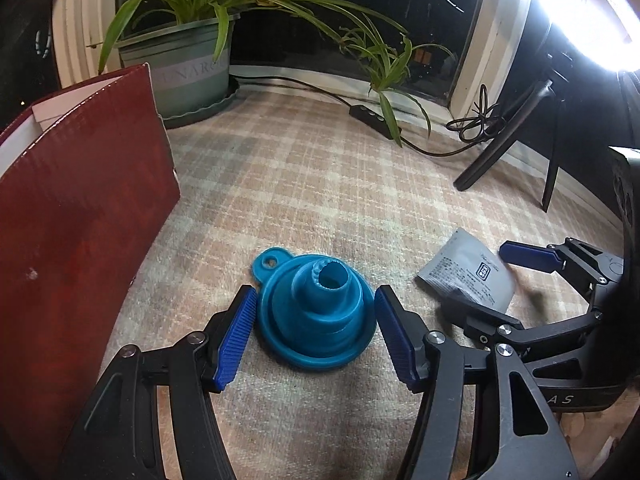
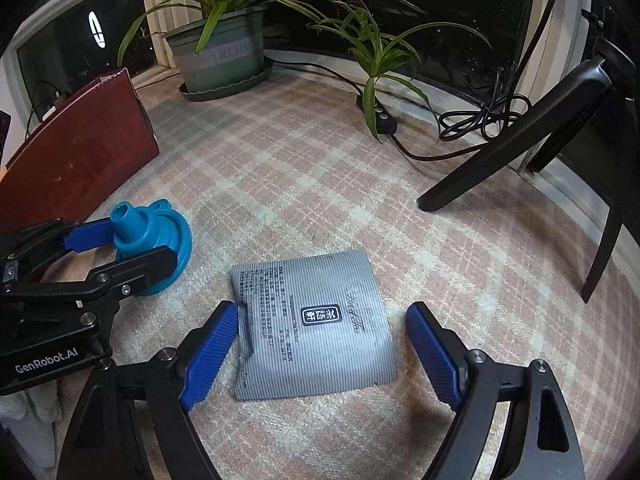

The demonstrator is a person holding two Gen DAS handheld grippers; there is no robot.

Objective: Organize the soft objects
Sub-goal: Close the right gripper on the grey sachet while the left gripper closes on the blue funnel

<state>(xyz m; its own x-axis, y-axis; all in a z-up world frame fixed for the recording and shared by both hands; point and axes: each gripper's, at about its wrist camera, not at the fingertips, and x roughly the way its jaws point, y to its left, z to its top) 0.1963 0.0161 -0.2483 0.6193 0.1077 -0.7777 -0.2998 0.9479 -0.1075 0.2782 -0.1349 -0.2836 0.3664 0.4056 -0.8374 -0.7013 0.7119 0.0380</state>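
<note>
A blue silicone funnel [image 1: 316,312] stands wide end down on the plaid cloth [image 1: 320,184]. My left gripper [image 1: 316,294] straddles it, open, with a blue pad close to the rim on each side; the funnel looks undeformed. In the right wrist view the same funnel [image 2: 152,232] sits between the left gripper's [image 2: 140,244] fingers. A grey striped foil pouch [image 2: 312,328] lies flat on the cloth between the fingers of my open right gripper [image 2: 323,308]. Its left pad is at the pouch's torn edge and its right pad stands apart. In the left wrist view the pouch [image 1: 468,276] lies under the right gripper [image 1: 478,278].
A dark red box [image 1: 80,220] stands just left of the funnel. A potted spider plant [image 1: 188,68] sits at the back by the window. Black tripod legs [image 2: 500,152], a coiled cable [image 2: 480,120] and an inline switch [image 2: 378,118] lie at the back right.
</note>
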